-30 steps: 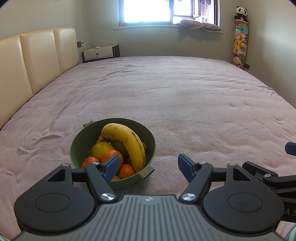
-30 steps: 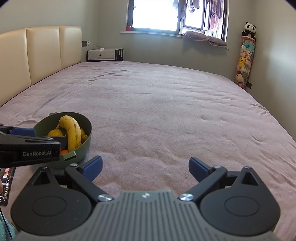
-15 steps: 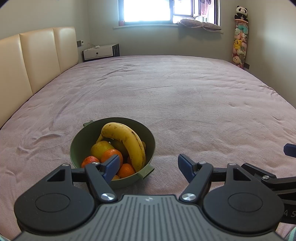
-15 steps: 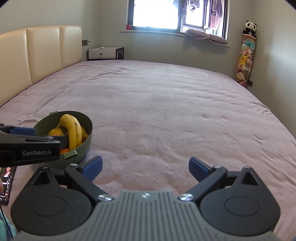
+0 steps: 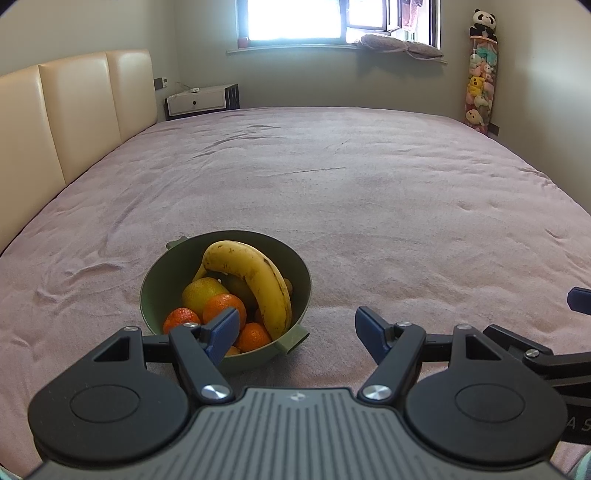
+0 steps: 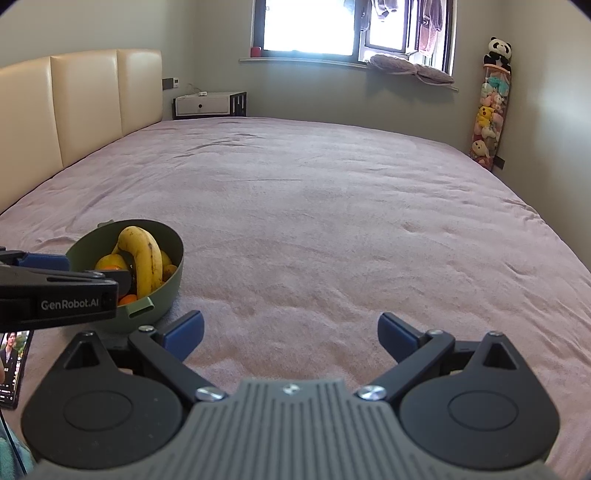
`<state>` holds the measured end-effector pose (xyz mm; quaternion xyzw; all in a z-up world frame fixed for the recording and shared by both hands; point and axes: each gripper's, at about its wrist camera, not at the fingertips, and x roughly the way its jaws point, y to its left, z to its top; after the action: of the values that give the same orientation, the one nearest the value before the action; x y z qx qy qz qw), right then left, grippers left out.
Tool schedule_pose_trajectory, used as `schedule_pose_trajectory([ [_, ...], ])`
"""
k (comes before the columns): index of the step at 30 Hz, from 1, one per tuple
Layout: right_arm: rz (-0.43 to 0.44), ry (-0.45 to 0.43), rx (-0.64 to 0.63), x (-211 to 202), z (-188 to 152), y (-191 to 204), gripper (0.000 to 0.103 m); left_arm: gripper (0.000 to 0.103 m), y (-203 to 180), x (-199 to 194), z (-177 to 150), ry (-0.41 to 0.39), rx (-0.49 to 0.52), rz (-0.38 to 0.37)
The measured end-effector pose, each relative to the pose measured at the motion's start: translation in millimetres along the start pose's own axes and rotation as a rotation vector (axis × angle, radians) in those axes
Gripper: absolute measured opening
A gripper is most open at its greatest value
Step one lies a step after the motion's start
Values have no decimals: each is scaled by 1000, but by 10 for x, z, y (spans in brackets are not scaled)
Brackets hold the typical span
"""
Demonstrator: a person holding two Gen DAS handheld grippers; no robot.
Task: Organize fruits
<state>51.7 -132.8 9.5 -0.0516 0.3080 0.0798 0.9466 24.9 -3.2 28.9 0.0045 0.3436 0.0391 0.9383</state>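
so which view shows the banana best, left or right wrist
The left wrist view. There the banana lies near the centre, its whole curve visible atop the other fruit in the green bowl. The right wrist view shows the banana smaller, at the left edge, with the left claw covering part of the bowl.

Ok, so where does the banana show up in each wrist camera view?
Left wrist view: the banana lies lower centre-left, on top of the other fruit in the green bowl, just beyond the left gripper.
Right wrist view: the banana is at the left edge, in the same bowl, partly behind the other gripper's arm.
Shared landmark: the panda toy in the far right corner.
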Motion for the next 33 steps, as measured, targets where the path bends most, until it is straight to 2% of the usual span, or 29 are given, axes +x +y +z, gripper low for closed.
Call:
schedule_pose_trajectory([
  [33, 9, 28, -15, 91, -31, -11, 99, 84, 43, 58, -12, 32, -16, -1],
])
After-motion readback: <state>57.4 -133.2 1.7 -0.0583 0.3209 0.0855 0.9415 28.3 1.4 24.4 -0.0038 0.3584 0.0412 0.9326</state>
